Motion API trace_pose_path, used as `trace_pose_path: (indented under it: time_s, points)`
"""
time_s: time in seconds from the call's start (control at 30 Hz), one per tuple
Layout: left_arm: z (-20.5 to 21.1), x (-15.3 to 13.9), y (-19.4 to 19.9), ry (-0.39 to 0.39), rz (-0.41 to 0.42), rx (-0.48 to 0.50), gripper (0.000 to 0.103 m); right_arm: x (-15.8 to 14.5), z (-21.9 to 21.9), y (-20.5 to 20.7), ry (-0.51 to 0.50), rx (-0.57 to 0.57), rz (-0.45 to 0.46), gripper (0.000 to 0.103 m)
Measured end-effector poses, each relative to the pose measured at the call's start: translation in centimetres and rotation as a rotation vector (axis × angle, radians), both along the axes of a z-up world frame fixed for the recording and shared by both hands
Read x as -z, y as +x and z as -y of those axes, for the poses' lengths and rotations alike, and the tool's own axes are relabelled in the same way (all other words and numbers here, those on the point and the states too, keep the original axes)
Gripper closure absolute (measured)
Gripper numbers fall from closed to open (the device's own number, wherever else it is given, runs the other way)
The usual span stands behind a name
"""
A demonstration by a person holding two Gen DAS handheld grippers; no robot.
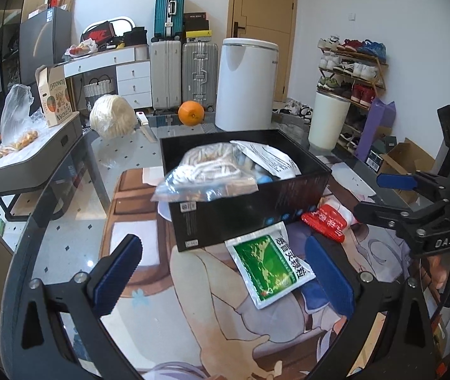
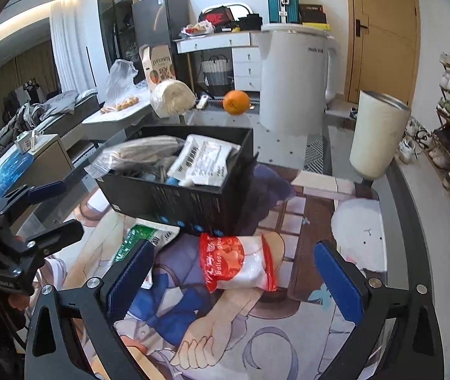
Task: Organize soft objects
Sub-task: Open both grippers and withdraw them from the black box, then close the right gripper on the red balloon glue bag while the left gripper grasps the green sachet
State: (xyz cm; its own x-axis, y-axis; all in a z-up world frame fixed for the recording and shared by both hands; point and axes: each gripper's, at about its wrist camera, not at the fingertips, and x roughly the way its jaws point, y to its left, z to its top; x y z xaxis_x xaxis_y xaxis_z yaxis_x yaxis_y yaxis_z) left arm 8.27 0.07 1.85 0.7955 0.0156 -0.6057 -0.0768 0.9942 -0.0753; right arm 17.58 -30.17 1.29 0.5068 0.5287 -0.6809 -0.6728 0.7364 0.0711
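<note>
I have my left gripper (image 1: 223, 272) spread wide and holding nothing, low over the printed anime desk mat (image 1: 174, 323). The green-and-white foil sachet (image 1: 269, 269) lies flat between its fingers, one corner tucked against the open black cardboard box (image 1: 244, 218). A clear zip bag of white rope (image 1: 206, 174) overhangs the box's near-left rim.

My right gripper (image 2: 234, 278) is also wide and empty. The red-and-white balloon packet (image 2: 237, 262) lies on the mat between its fingers, just beside the box wall. To its right there is bare mat up to the white tumbler (image 2: 377, 136) near the table edge.
</note>
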Motion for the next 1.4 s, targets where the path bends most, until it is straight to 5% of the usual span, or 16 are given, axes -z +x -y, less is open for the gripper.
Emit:
trace_pose_path:
  time_s: [0.47,0.83,1.33,1.4]
  points:
    - [2.7,2.9,2.0,0.017,-0.13,0.046,0.0,4.1,0.2,2.3,-0.089,0.031,-0.105,0.001]
    - [1.9,3.1,2.1,-0.017,-0.137,0.024,0.0,5.9,-1.3,3.3,-0.152,0.009,-0.163,0.001]
    - [1.8,3.4,2.4,-0.01,-0.153,0.01,0.0,6.2,-3.3,3.7,-0.204,0.038,-0.127,0.001]
    - [1.8,3.4,2.4,-0.006,-0.154,0.007,0.0,6.2,-3.3,3.7,-0.201,0.036,-0.127,0.011]
